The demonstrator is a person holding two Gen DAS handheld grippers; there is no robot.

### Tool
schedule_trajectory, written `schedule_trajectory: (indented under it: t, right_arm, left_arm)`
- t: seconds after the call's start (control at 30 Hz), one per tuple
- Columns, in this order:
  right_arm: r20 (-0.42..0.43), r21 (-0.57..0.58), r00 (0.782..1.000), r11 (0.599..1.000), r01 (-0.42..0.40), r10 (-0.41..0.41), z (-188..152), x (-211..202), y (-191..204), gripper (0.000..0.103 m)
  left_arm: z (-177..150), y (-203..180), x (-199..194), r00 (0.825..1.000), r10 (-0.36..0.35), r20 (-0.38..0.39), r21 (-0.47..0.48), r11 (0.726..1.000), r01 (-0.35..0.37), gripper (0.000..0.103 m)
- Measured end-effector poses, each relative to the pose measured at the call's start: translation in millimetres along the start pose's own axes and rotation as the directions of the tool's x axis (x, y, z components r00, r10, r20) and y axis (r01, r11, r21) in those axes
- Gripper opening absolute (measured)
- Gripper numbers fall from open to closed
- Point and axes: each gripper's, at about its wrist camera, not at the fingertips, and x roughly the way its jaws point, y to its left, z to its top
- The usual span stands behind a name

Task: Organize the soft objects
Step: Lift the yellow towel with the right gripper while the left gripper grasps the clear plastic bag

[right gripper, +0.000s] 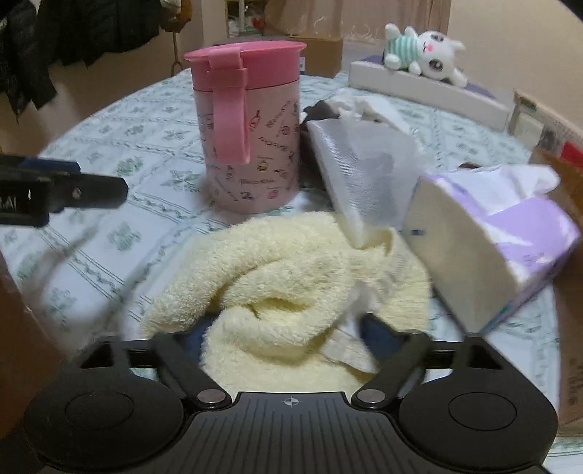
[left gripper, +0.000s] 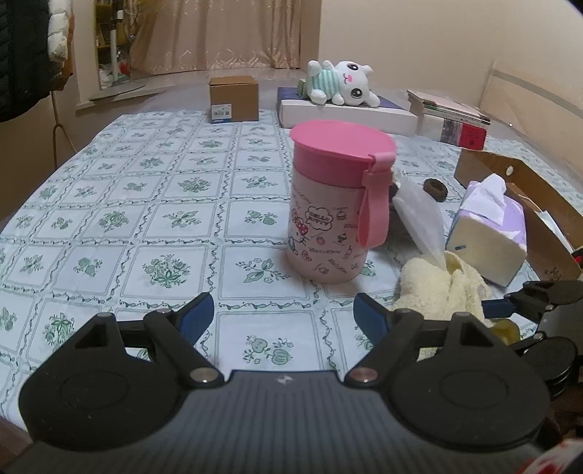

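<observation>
While curtains (left gripper: 233,32) hang behind, the surface (left gripper: 145,204) wears green-flowered cloth; the pink cup (left gripper: 333,204) reads "Hello Kitty". Left hand-held gripper (left gripper: 282,313) gapes empty; right hand-held gripper (right gripper: 288,331) straddles the cream towel (right gripper: 277,277), pads' contact unclear.

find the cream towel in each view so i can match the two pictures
Left wrist view: the cream towel lies low on the right, just past the right blue finger, below the tissue pack.
Right wrist view: it fills the lower centre, bunched between the fingers of the right gripper.
Shared landmark: the pink lidded cup, standing just beyond the towel in both.
</observation>
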Motion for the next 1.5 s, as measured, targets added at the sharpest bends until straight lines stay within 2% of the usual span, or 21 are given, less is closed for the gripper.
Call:
schedule_trajectory:
  t: [0.03,0.07,0.1,0.17,0.4,0.53,0.77,0.93,1.03,1.17,1.23,1.3,1.37,1.5]
  right_arm:
    - [0.004,-0.002,1.000,1.000,0.007,-0.007,-1,-2,-1,0.057]
    - [0.006,-0.007,1.000,1.000,0.012,-0.012,-2,-5,-3,0.042]
    - [0.006,-0.008,1.000,1.000,0.017,-0.017,-2,-8,-6,0.031]
    - [0.009,0.002,1.000,1.000,0.005,-0.005,-2,-17,-11,0.026]
    - [0.094,0.055,0.996,0.998,-0.005,0.000,3,-64,-29,0.023]
    - [0.171,0.096,0.985,0.995,-0.010,-0.007,9,-102,-48,0.023]
    - [0.263,0.128,0.959,0.989,0.079,-0.110,22,-148,-81,0.023]
    - [0.271,0.165,0.951,0.980,0.108,-0.151,27,-157,-109,0.023]
    - [0.269,0.180,0.951,0.978,0.108,-0.154,32,-158,-123,0.023]
    - [0.268,0.192,0.951,0.976,0.102,-0.152,42,-155,-140,0.023]
    - [0.264,0.203,0.953,0.974,0.098,-0.151,49,-153,-150,0.023]
    - [0.260,0.217,0.954,0.972,0.094,-0.150,55,-149,-160,0.023]
    - [0.259,0.221,0.953,0.970,0.097,-0.155,60,-146,-168,0.023]
    - [0.252,0.220,0.953,0.969,0.111,-0.166,66,-138,-179,0.023]
  left_arm:
    - [1,-1,-1,1.000,-0.003,0.002,0.007,1.000,0.003,0.082]
    - [2,-2,-4,1.000,-0.008,0.006,0.016,1.000,0.007,0.082]
    - [3,-3,-6,1.000,-0.011,0.009,0.025,1.000,0.010,0.082]
    - [7,-6,-11,1.000,-0.016,0.017,0.048,0.999,0.015,0.082]
    - [27,-21,-32,0.998,-0.036,0.050,0.135,0.990,0.029,0.082]
    - [42,-36,-43,0.995,-0.060,0.078,0.195,0.980,0.044,0.082]
    - [70,-73,-45,0.986,-0.134,0.095,0.317,0.943,0.097,0.082]
    - [91,-103,-30,0.977,-0.211,0.024,0.422,0.888,0.181,0.082]
    - [115,-115,-10,0.969,-0.239,-0.057,0.446,0.862,0.239,0.081]
    - [151,-131,28,0.960,-0.219,-0.174,0.494,0.824,0.278,0.079]
    - [164,-137,50,0.948,-0.205,-0.242,0.503,0.809,0.303,0.077]
    - [176,-144,76,0.930,-0.186,-0.318,0.496,0.803,0.331,0.076]
    - [186,-151,103,0.904,-0.168,-0.394,0.474,0.805,0.356,0.074]
    - [197,-162,148,0.864,-0.127,-0.487,0.420,0.834,0.359,0.067]
